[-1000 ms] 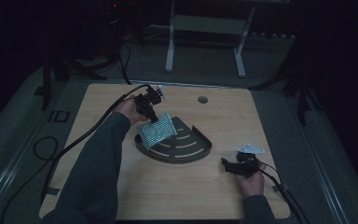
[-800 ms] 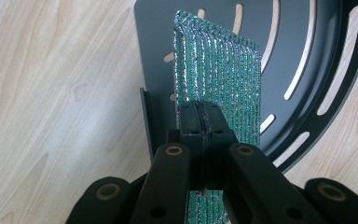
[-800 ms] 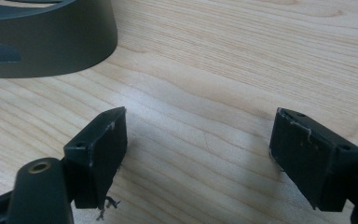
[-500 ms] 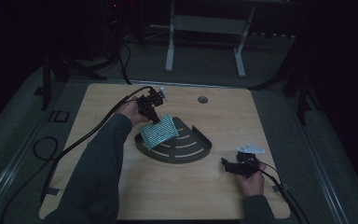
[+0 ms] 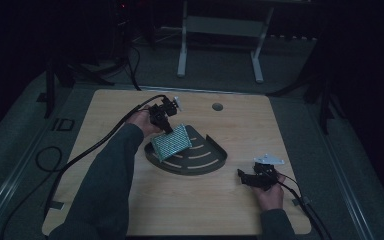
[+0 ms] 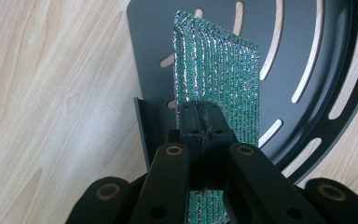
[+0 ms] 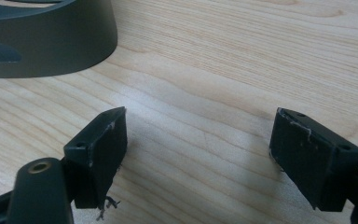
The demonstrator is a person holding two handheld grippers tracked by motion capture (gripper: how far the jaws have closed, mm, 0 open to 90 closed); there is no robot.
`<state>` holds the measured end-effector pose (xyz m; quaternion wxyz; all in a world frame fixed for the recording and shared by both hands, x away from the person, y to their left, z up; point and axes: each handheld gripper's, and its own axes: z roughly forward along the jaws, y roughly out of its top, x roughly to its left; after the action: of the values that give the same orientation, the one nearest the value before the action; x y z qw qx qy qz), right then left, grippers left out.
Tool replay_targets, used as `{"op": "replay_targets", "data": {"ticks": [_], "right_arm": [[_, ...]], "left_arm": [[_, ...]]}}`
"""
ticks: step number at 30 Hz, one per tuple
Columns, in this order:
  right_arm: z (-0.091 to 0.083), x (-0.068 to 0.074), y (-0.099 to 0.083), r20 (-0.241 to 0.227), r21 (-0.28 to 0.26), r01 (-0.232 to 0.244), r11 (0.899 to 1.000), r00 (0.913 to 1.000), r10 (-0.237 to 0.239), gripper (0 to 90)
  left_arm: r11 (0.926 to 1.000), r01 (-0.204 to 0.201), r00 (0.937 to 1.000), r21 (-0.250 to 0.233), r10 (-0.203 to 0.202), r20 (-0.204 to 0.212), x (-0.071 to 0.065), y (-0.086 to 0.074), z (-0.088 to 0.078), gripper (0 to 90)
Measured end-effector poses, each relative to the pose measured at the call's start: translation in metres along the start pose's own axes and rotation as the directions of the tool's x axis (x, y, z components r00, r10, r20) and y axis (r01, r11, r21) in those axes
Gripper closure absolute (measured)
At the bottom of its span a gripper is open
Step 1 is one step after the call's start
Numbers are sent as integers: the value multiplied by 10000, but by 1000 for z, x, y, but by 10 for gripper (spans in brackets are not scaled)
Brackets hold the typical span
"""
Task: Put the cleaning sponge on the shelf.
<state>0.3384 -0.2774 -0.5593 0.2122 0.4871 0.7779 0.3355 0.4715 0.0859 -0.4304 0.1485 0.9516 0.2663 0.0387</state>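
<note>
Dim room, dark floor all round; pale wooden desk (image 5: 230, 210) under the lamp, small round hole (image 5: 217, 106) near its far edge.

Left tongs (image 6: 200, 122): clamped tight on the upper edge of a green glittery sponge cloth (image 6: 216, 70), ribbed with silvery threads. Cloth hangs tilted from the pads, its lower end reaching down into the dark slotted tray (image 6: 307, 51) directly beneath them. High view agrees: left tongs (image 5: 166, 123) hold the cloth (image 5: 171, 142) slanted over the tray's (image 5: 207, 162) left half. Whether the cloth's bottom edge touches the tray floor cannot be told.

Tray: fan-shaped, dark grey, low raised wall, curved slots showing desk wood through them. Nothing else in it but the cloth's lower part.

Right tongs (image 7: 198, 158): spread wide, nothing between the pads, bare desk below. Tray wall (image 7: 51, 42) lies ahead and to their left, apart from them. In the high view the right tongs (image 5: 247, 178) sit low at the desk, hand behind, well apart from the left tongs.
</note>
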Motion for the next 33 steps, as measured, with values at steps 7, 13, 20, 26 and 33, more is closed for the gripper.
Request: {"op": "replay_targets", "data": {"ticks": [7, 13, 20, 26, 33], "right_arm": [[0, 0, 0, -1, 1, 3, 10000, 10000, -3, 186], [0, 0, 0, -1, 1, 2, 10000, 10000, -2, 186], [0, 0, 0, -1, 1, 1, 10000, 10000, -1, 186], [0, 0, 0, -1, 1, 2, 10000, 10000, -2, 186], [0, 0, 0, -1, 1, 2, 10000, 10000, -2, 186]], "left_arm": [[9999, -69, 10000, 113, 69, -46, -1, -1, 5, 899], [9997, -115, 9999, 196, 116, -49, -2, -1, 9, 899], [9996, -87, 10000, 270, 87, -14, -1, 0, 14, 898], [9989, -112, 9999, 448, 114, -53, -2, 0, 18, 897], [9980, -132, 9997, 611, 143, -173, -2, 0, 21, 896]]}}
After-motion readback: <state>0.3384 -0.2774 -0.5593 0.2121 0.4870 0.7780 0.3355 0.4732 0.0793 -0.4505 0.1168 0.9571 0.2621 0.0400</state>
